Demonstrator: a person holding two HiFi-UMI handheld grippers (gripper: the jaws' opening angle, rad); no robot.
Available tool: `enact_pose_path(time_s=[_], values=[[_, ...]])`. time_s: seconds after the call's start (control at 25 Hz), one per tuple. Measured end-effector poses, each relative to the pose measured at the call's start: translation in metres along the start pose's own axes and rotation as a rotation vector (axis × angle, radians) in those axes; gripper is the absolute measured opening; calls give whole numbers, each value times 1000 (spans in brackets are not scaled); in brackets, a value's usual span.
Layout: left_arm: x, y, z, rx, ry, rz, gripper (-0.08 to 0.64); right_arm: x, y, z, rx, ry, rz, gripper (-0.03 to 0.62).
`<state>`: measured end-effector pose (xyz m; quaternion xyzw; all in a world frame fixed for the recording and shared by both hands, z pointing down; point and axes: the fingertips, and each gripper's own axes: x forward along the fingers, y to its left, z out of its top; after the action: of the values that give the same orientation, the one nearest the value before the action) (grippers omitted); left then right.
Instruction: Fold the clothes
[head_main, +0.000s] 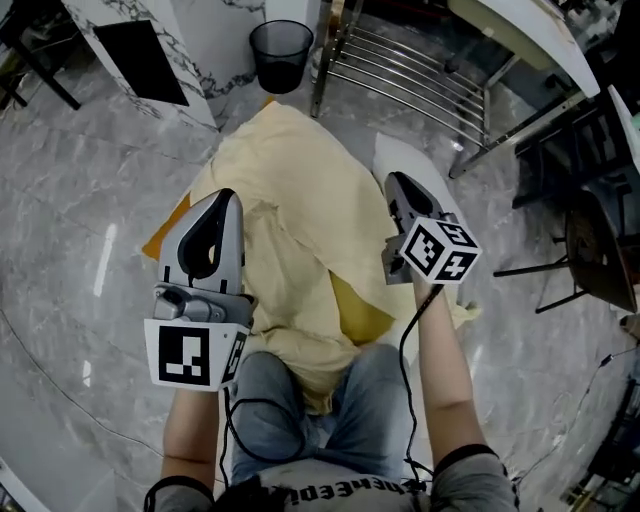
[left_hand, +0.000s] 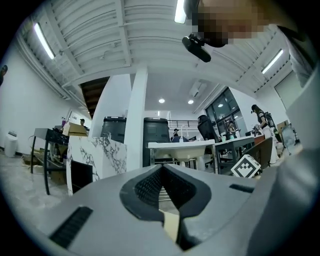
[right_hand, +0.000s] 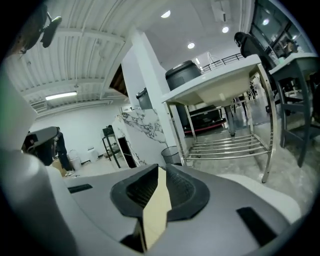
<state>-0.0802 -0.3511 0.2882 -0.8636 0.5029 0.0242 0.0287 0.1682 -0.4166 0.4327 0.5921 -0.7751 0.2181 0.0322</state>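
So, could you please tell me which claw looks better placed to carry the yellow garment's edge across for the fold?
Probably the right claw: the yellow garment fills its gap from tip to base, whereas the left claw pinches only a sliver low down.

The lettering on the person's shirt (head_main: 322, 493) is unreadable.

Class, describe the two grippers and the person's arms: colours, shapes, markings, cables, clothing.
The left gripper and right gripper are grey, tapered shells with black ribbed pads. Each carries a white cube with black square markers and trails a black cable. The forearms are bare; the person wears a grey top and blue jeans.
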Motion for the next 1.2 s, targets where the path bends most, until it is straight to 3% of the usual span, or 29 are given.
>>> enact_pose_path(time_s=[0.36, 0.68, 0.92, 1.2], values=[[3, 35, -67, -33, 45, 7, 3, 57, -69, -97, 60, 205, -73, 118], [19, 44, -96, -32, 56, -4, 3, 92, -106, -151, 46, 378, -85, 163], [32, 41, -111, -26, 78, -16, 3, 117, -135, -172, 61, 442, -115, 183], [43, 52, -127, -24, 104, 5, 3, 135, -147, -195, 139, 464, -95, 210]])
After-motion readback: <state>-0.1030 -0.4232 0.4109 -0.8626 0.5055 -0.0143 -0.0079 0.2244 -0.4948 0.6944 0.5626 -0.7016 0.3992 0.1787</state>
